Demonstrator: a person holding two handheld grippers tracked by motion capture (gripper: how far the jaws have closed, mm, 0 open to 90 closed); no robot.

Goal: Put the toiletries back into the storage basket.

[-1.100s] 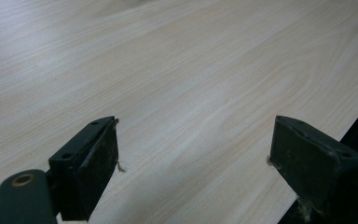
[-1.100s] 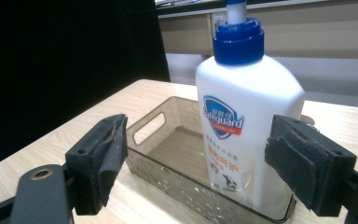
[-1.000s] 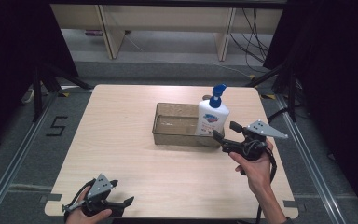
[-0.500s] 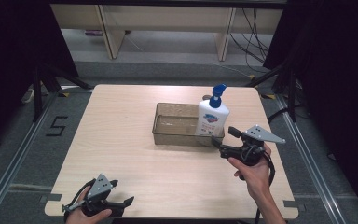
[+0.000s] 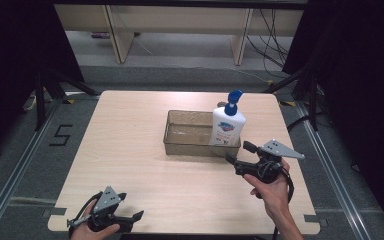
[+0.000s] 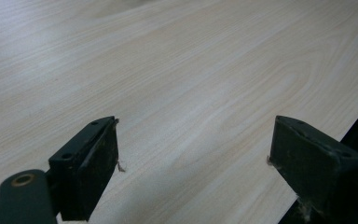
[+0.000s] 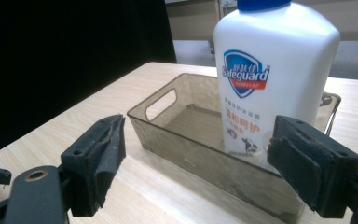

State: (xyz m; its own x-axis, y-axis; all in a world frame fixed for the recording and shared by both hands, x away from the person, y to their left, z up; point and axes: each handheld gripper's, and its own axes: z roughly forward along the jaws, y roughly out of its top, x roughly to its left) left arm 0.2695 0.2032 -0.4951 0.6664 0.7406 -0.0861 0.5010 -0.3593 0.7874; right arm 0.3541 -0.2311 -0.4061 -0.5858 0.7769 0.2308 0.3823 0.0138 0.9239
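White soap bottle (image 5: 227,125) now stands upright in the tinted bin (image 5: 180,145); the right gripper (image 5: 236,154) has drawn back, released, placement seemingly done. Left gripper (image 5: 130,218) idles open.

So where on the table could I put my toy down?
Bare wood lies left of the bin, and across the front between the left gripper and right gripper. It is crowded at the bin's right end, where the bottle stands.
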